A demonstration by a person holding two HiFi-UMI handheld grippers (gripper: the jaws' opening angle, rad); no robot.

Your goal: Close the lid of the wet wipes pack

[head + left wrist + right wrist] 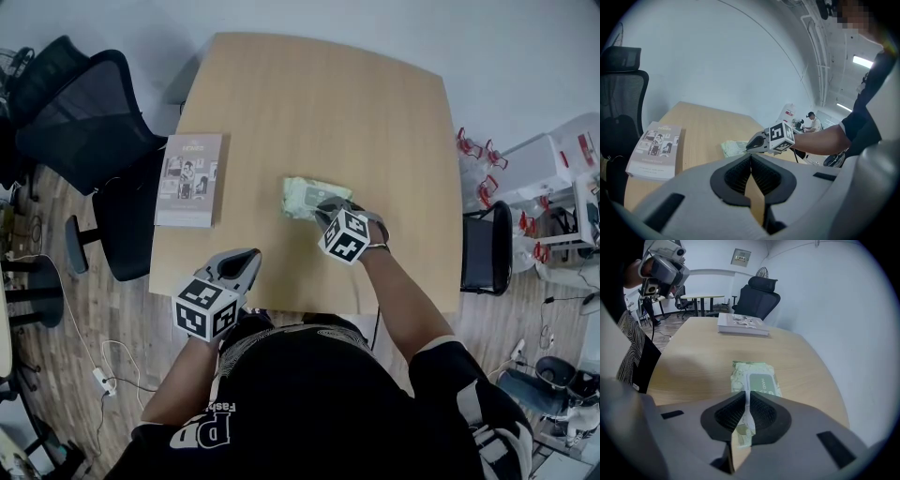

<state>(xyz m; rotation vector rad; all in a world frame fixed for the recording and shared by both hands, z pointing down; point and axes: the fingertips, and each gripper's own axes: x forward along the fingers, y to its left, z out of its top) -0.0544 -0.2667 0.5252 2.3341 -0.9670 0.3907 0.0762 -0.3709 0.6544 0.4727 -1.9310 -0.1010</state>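
The wet wipes pack (302, 196) is pale green with a green label and lies flat near the middle of the wooden table (309, 103). My right gripper (328, 212) points steeply down at the pack's near end. In the right gripper view the pack (757, 376) lies just beyond the jaws, and my right gripper (746, 393) is shut on a thin white flap of its lid, seen edge-on between the pads. My left gripper (249, 259) hovers at the table's near edge, shut and empty. The left gripper view shows my left gripper (751, 157) with its pads together.
A book (190, 178) lies on the table's left side, well clear of the pack. A black office chair (84, 122) stands off the left edge. Another dark chair (487, 248) stands at the right edge. Shelving with red items (487, 159) is at far right.
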